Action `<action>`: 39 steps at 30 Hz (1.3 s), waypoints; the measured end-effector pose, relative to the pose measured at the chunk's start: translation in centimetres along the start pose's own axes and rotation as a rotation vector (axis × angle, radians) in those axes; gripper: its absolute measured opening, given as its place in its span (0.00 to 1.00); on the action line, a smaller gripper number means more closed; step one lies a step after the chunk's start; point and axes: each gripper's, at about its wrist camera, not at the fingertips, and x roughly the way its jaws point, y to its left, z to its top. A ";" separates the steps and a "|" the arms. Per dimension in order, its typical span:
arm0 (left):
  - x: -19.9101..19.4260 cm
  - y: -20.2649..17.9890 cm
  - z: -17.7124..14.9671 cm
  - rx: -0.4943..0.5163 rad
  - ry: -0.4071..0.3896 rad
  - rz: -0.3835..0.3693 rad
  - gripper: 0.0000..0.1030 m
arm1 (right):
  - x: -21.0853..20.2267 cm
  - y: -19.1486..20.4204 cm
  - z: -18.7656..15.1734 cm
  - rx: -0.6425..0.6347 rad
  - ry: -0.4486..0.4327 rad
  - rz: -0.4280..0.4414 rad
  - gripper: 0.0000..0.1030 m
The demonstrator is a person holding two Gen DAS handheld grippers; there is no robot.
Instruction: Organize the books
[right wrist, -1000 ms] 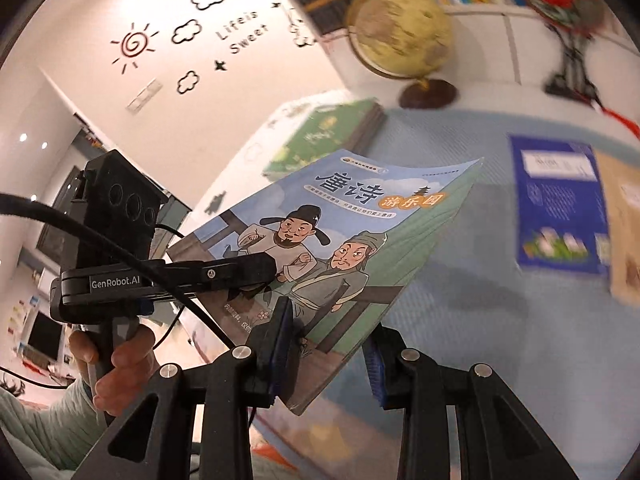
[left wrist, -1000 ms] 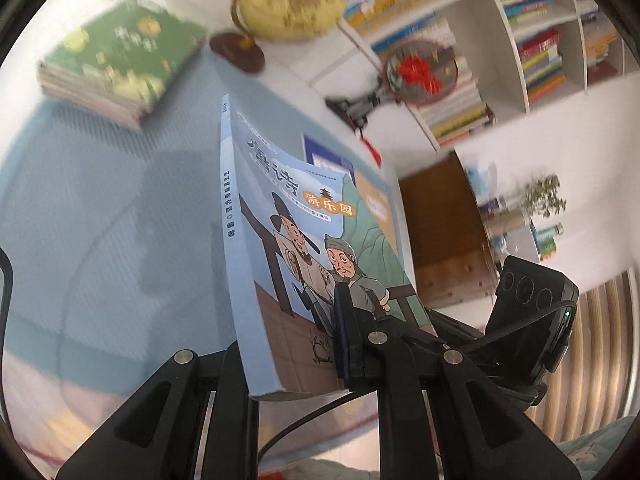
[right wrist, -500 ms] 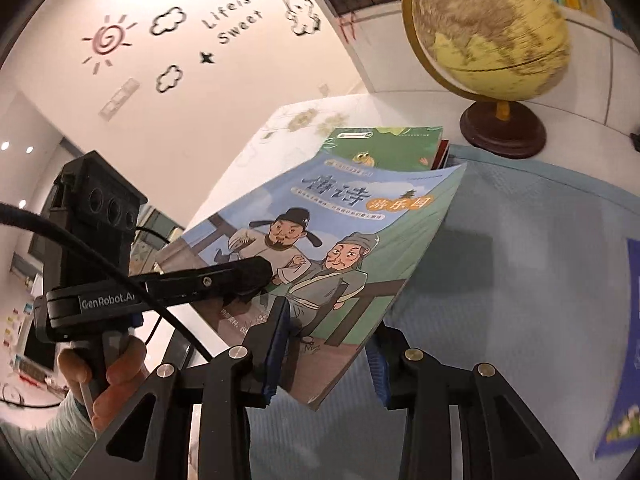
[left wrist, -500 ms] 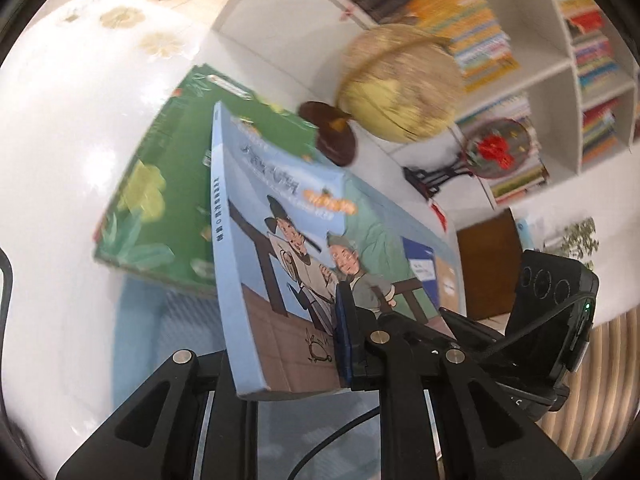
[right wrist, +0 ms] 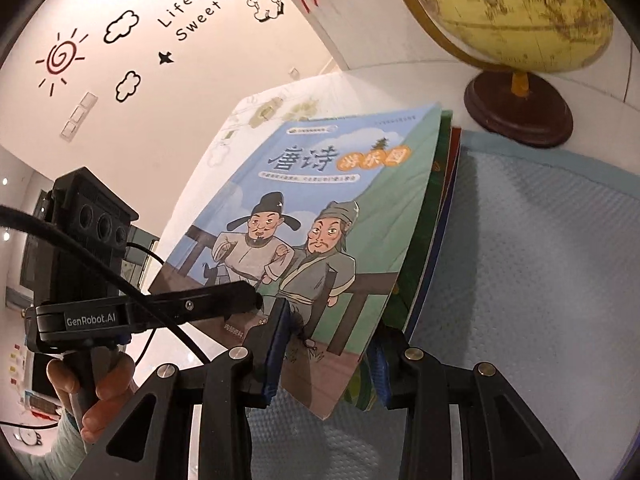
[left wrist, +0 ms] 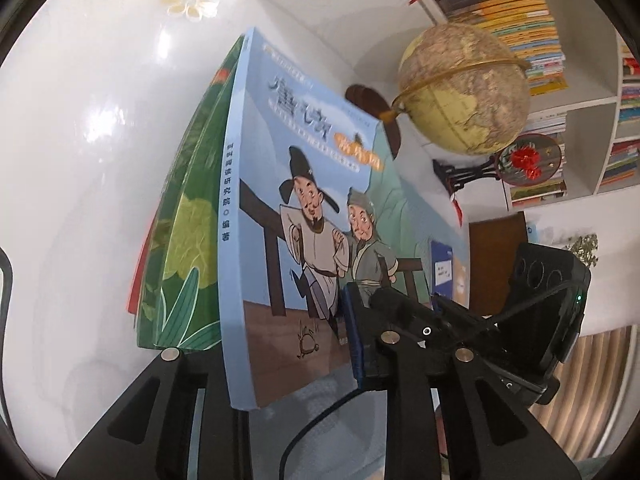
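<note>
Book: we have the blue picture book between both pairs of fingers at its near edge, lying over the green-covered stack with its far end on or just above it.
Left gripper: we see its jaws opening; one blue pad sits on the cover, the other finger is behind the book, so we judge the pinch is easing.
Right gripper: we see it closed on the book's lower corner, one pad on the cover, the other under the pages.
Hand: a person's hand holds the left tool's handle, off to the side of our right fingers.
Risk, slide: with the left jaws loosening while the right alone pinches a corner, we think the book could pivot and land skewed on the stack.
Risk, pages: the book sags beyond our right fingers; lower leaves could fold under if it drops unevenly.
Risk, globe: the globe and its wooden base stand just past the stack; a push forward could nudge them.
Hidden: we cannot see the left gripper's rear pad, nor whether the book's far edge already touches the stack.
Cut off: the stack's full outline is covered by the book; the title is blurred in the left view.
</note>
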 end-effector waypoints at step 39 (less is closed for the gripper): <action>21.6 -28.4 -17.4 0.290 0.326 0.008 0.26 | -24.7 -26.9 -23.5 0.441 -0.088 -0.310 0.51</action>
